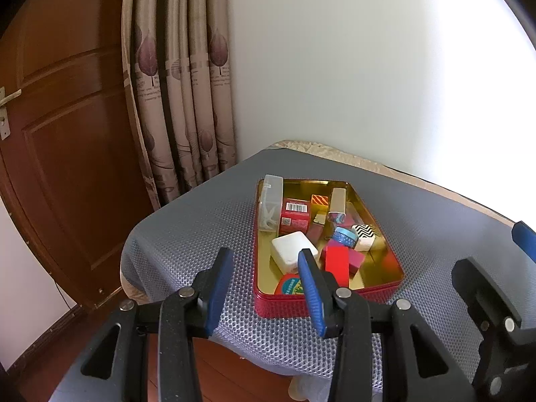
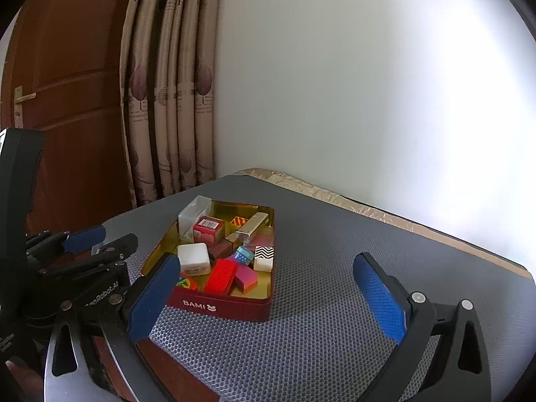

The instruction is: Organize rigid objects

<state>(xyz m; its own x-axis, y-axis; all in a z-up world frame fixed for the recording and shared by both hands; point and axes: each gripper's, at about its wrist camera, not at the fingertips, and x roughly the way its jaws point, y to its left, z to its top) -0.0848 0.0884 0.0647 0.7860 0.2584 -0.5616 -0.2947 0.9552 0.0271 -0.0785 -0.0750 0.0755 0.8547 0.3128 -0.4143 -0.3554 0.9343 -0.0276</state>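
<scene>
Fingers of the left gripper (image 1: 264,288) spread partway, nothing between them, hanging just in front of the near end of the red tin (image 1: 291,306). Fingers of the right gripper (image 2: 268,298) spread wide, also holding nothing, low over the grey mat (image 2: 318,335) on the tabletop, with the tin's near corner just past the left finger. One tin, gold inside, full of small things. Nearest inside: one round red-and-green piece (image 1: 290,284), one red block (image 1: 336,264), one pink block (image 1: 355,261), one white box (image 1: 290,251). Farther in: one blue patterned roll (image 1: 345,236), one black-and-white zigzag box (image 1: 364,236). Then one red box with a barcode (image 1: 295,216), one orange striped box (image 1: 320,200), one gold tube (image 1: 337,206). One clear plastic case (image 1: 272,201) along the left wall.
</scene>
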